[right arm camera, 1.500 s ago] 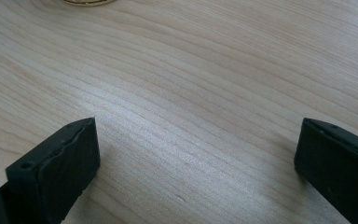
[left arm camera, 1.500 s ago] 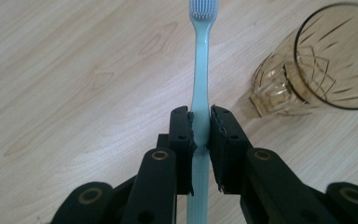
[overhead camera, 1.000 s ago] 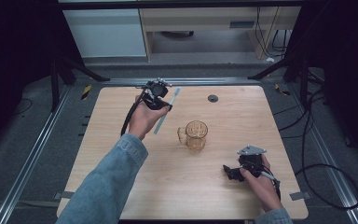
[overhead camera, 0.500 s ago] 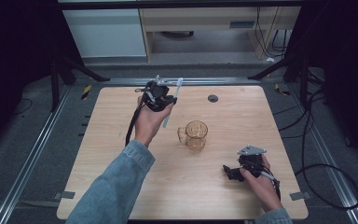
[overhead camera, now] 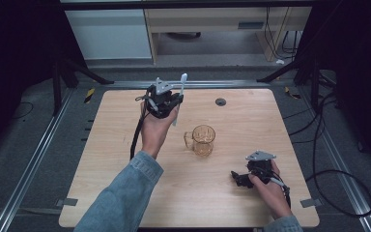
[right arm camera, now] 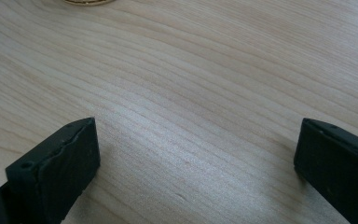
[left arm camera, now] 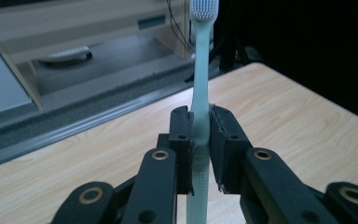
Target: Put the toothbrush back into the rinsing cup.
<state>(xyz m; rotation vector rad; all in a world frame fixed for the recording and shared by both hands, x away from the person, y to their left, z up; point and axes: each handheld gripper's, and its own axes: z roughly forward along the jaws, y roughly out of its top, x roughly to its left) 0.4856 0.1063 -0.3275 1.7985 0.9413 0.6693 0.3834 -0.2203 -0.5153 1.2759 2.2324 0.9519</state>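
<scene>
The left gripper (overhead camera: 170, 99) is gripping a slim pale-blue plastic toothbrush (overhead camera: 179, 96), with its two black jaws closed down on the handle and both pads pressing flat against opposite sides of it. In the left gripper view (left arm camera: 200, 135) the pale-blue plastic toothbrush (left arm camera: 200, 84) is standing roughly upright between the pads, its white-bristled head rising well above the jaws and its ridged lower handle running down behind them. In the high view the left hand (overhead camera: 155, 130) is holding this gripper raised above the far-left part of the light wooden desk (overhead camera: 125, 159), and the toothbrush is slanting from near the palm up toward the far edge of the desk, head uppermost. The right gripper (overhead camera: 239, 179) is resting low over the near-right part of the desk in the right hand (overhead camera: 270, 188), with its jaws pointing toward the left of the high view. In the right gripper view (right arm camera: 196, 172) the two black jaws are standing wide apart, with bare wood grain between them and nothing held. A clear amber glass mug (overhead camera: 203, 140) with a handle on its left side is standing upright near the middle of the desk, between the two grippers and apart from both. A small round dark disc (overhead camera: 221, 101) is lying on the desk near its far edge.
</scene>
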